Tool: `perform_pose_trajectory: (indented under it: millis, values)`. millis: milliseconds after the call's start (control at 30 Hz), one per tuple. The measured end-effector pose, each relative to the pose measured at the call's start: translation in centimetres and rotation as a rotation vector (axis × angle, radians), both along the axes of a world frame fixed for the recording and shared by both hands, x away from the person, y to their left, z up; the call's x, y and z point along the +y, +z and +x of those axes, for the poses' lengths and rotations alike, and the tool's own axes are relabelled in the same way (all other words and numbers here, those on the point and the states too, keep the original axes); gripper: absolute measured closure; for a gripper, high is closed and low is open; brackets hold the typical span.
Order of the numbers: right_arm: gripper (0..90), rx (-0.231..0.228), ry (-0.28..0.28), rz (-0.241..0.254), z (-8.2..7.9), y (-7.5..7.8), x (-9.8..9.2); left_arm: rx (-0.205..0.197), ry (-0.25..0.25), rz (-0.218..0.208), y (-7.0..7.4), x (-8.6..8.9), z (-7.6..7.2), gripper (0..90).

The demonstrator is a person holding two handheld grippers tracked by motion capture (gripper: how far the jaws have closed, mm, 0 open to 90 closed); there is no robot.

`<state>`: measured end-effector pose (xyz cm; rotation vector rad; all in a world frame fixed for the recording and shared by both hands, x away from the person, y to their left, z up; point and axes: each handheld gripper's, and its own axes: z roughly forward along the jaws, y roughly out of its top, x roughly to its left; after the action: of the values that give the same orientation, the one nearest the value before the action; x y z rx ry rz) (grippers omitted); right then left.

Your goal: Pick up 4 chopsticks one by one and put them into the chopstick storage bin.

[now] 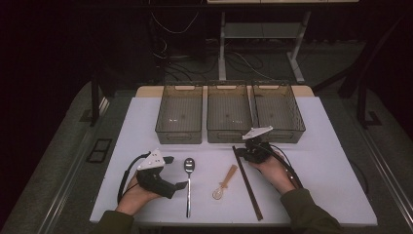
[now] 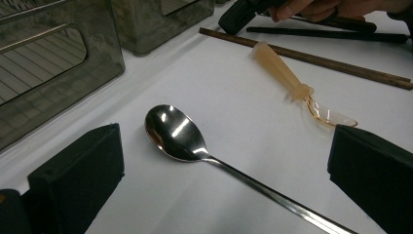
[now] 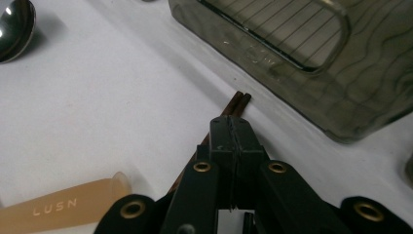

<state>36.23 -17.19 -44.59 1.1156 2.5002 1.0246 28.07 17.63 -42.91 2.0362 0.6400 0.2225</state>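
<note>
Nearest the person, a metal spoon (image 1: pixel 188 183) is laid lengthwise on the white tabletop (image 1: pixel 331 161), with a translucent amber spoon (image 1: pixel 225 182) just beside it to the right and a pair of dark wooden chopsticks (image 1: pixel 247 181) lying beyond that, running from the front edge up toward the bins. The left gripper (image 1: pixel 176 172) is rested on the tabletop beside the metal spoon, its jaws standing wide apart with nothing between the pads; in the left gripper view the spoon's bowl (image 2: pixel 174 132) is seen lying between them, untouched. The right gripper (image 3: pixel 233 139) is held at the far end of the chopsticks, its jaws brought together, and in the right gripper view the two stick tips (image 3: pixel 239 101) are seen poking out just past them, so the pair is judged to be clamped near its end. Gripped so far from the middle, the chopsticks could swing down or twist when lifted, and one stick could slide free of the other. Farthest off, three smoky transparent bins (image 1: pixel 229 117) are lined up side by side, the sticks' tips almost touching the middle one, which could be knocked on the way up.
</note>
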Motion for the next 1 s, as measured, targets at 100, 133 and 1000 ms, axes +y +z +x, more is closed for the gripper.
perform_pose_trajectory:
  millis: [100,133,1000]
  values:
    - [84.9,0.002,-0.001,0.025,-0.4,0.8,-0.5,-0.002,-0.003,0.001,0.0,0.1,0.0,0.0]
    - [82.5,0.000,0.002,0.032,-0.8,1.2,-0.7,-0.005,-0.004,-0.001,0.0,0.1,0.1,0.0]
    - [58.2,0.049,0.094,0.040,-12.0,1.7,-4.0,-0.010,0.002,0.008,0.1,-0.1,-0.2,0.0]
